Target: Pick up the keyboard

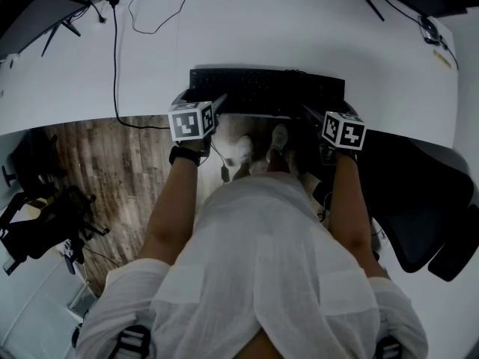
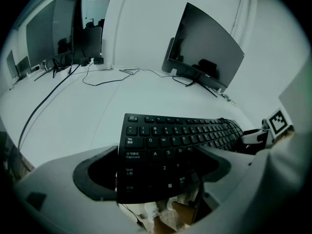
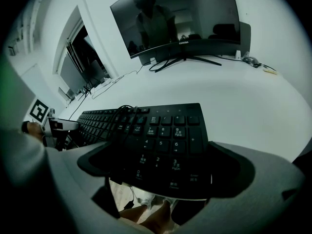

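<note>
Left gripper (image 1: 209, 109): jaws clamped on the left end of the keyboard (image 1: 266, 88). In the left gripper view one jaw sits against the keyboard's left edge by the Caps Lock and Shift keys, and the other lies over the letter keys further in. The end of the board is caught between them.

Right gripper (image 1: 318, 114): same arrangement at the opposite end. Its jaws grasp the number-pad end, one jaw beside the Enter-key edge and the other across the keys inboard. A thin dark cable (image 3: 122, 113) loops over the keys just beside that inner jaw.

Keyboard position: black, full-size, lying parallel to the near edge of the white table (image 1: 247, 28), at about the middle of that edge. Its front strip hangs past the edge, with wood floor (image 1: 112, 163) and the person's shoes (image 1: 243, 148) visible beneath it in both gripper views. Cannot tell whether the rear of the board touches the table or is just clear of it.

Further out: a dark monitor (image 2: 204, 48) stands toward the far right of the table, well apart from the keyboard. A black cord (image 1: 116, 66) runs from the far left corner down over the near edge. A black office chair (image 1: 419, 200) stands off the table's near right corner.
</note>
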Available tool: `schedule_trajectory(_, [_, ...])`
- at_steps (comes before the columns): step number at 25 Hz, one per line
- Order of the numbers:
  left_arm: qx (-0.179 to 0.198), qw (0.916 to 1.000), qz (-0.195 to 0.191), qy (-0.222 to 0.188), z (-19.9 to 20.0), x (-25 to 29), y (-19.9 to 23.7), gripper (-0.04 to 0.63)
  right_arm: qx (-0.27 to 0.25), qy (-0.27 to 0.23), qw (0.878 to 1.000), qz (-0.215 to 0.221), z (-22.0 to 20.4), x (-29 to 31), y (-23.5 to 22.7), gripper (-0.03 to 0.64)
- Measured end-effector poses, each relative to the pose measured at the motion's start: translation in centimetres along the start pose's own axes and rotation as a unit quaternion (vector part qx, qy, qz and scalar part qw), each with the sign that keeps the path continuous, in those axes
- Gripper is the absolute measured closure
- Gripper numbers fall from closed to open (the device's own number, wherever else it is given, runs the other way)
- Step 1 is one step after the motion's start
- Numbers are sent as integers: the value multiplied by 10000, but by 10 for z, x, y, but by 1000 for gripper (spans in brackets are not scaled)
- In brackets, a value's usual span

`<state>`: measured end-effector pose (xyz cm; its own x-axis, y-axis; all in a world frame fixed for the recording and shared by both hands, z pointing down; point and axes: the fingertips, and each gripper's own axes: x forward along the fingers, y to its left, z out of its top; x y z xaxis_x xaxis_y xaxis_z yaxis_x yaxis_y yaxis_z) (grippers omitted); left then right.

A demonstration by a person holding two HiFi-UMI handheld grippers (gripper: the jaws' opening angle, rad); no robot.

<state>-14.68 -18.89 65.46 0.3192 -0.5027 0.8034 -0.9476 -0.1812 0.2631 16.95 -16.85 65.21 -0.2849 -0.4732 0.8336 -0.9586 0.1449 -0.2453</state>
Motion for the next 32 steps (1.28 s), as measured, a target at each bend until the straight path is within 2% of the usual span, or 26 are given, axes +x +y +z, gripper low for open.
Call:
schedule_trajectory(2, [2,9999,98,20,5,-9,-2,160,-10,-2,10000,-5,0,-2,1,35])
schedule_trajectory(5, [-191,9997,-108,-122,-6,4,-1,160,-45,-19,10000,-23,3,-6,1,35])
schedule_trajectory(6, [-183,9997,-39,-168,-2,1,0,160,-60,-44,10000,-26,4,-7,2,35])
schedule_trajectory(9, [-88,9994,271,-187,17,-24,-3,160,-92,-156,9998,-43,12,-14,4,35])
schedule_trajectory(19, [-104,9966,232,-787,66,-46,-18,160,-302,-742,9967,-112,64,-45,3,35])
schedule_trajectory(32, [-5,9889,303,-1457,123,-82,-33,161,-471,-1391,9890,-177,114,-86,5,35])
